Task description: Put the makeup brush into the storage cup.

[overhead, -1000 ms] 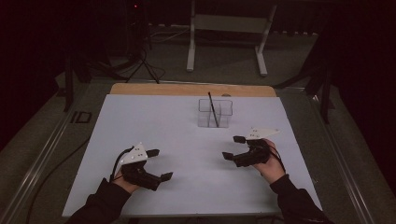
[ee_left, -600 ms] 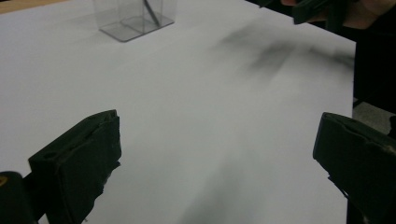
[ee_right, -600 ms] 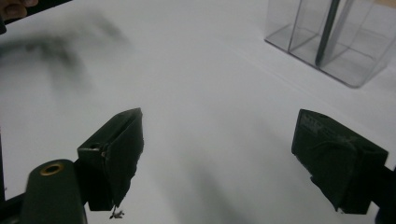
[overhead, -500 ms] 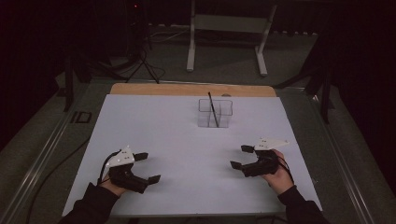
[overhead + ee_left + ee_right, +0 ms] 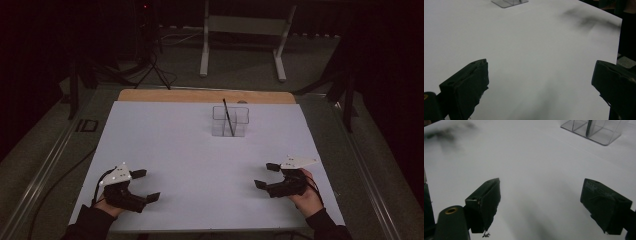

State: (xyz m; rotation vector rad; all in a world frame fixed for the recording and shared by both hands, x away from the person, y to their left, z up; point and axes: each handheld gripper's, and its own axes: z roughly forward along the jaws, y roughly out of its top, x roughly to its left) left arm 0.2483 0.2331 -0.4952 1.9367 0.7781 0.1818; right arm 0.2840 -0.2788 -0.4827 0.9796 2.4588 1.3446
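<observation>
The left gripper [image 5: 145, 185] is seen at the lower left of the high view, jaws spread wide and empty. The right gripper [image 5: 266, 175] is held at the lower right, likewise wide apart, nothing gripped. The clear box [image 5: 230, 121] with a pen [image 5: 228, 116] stands at upper centre of the table [image 5: 190, 150], well apart from both

Dim room, white table [image 5: 165, 145], grey floor [image 5: 240, 60], white stand [image 5: 243, 25], possibly a tripod [image 5: 152, 65] behind.
</observation>
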